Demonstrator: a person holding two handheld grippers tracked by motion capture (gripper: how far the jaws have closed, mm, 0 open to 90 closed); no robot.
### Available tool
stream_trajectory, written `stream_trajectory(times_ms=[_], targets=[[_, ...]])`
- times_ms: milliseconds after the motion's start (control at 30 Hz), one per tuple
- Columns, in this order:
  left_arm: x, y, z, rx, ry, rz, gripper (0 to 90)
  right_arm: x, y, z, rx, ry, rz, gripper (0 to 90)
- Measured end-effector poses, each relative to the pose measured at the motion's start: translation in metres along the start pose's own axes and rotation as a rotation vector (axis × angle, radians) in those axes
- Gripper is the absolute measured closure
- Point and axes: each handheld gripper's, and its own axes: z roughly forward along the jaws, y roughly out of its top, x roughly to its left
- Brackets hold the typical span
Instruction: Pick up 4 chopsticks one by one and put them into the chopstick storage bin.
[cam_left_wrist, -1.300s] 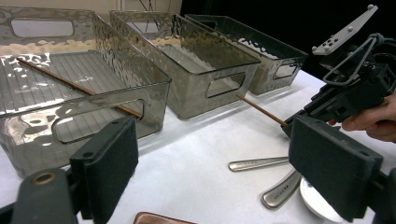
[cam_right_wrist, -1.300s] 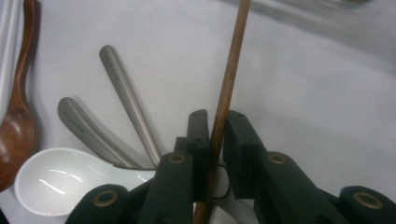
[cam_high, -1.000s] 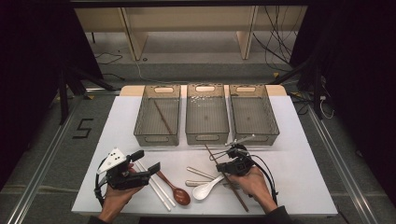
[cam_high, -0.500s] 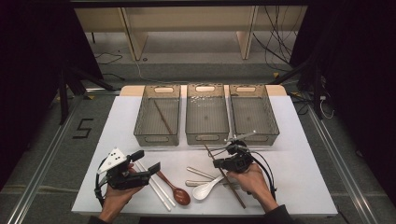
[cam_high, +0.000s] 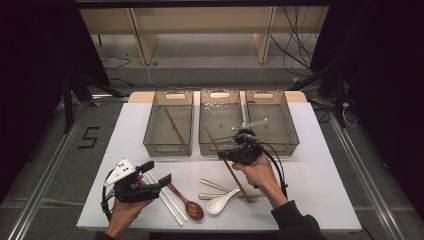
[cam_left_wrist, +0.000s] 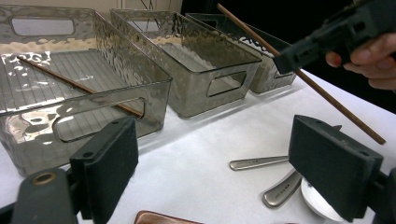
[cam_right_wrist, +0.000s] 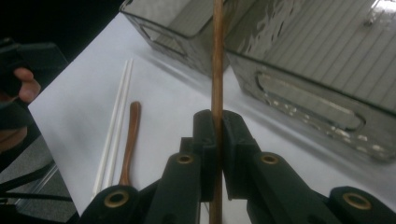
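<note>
Brown chopstick (cam_right_wrist: 217, 70), no readable markings

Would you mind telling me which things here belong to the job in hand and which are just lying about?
In the job:
- right gripper, shut on a brown chopstick
- left bin, which already holds a matching chopstick

Lying about:
- white chopsticks
- brown spoon
- white spoon
- metal cutlery
- left gripper, open and idle

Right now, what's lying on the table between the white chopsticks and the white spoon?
In the high view, a brown wooden spoon lies between the white chopsticks and the white spoon.
</note>
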Motion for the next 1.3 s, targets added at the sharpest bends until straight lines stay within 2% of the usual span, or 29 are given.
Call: stream_trajectory(times_ms=[133,333,367,400,433,467,633,867,1033,1300], targets=[[0.000,0.000,0.000,0.000,0.001,-0.002,15.3,0.000,0.011,0.002,-0.016,0.006,0.003,85.6],[0.000,0.000,0.000,0.000,0.000,-0.003,15.4,0.004,0.044,0.006,-0.048,0.009,-0.005,85.6],[0.000,0.000,0.000,0.000,0.000,-0.002,15.4,0.004,0.044,0.006,-0.048,0.009,-0.005,85.6],[0.000,0.000,0.000,0.000,0.000,-0.002,15.3,0.006,0.053,0.008,-0.057,0.008,-0.007,85.6],[0.000,0.000,0.000,0.000,0.000,0.000,15.3,0.006,0.053,0.008,-0.057,0.008,-0.007,85.6],[0.000,0.000,-0.001,-0.001,-0.001,-0.001,15.3,0.008,0.062,0.010,-0.065,0.004,-0.011,85.6],[0.001,0.000,-0.001,-0.003,-0.001,-0.003,15.3,0.007,0.081,0.016,-0.090,0.012,0.003,85.6],[0.001,0.000,-0.001,-0.004,-0.003,-0.004,15.4,0.006,0.098,0.027,-0.094,-0.003,0.015,85.6],[0.001,0.000,-0.001,0.000,-0.004,-0.004,15.3,0.005,0.106,0.034,-0.100,0.004,0.032,85.6],[0.001,0.000,-0.001,-0.001,-0.006,-0.004,15.4,0.012,0.127,0.055,-0.112,0.002,0.044,85.6]])
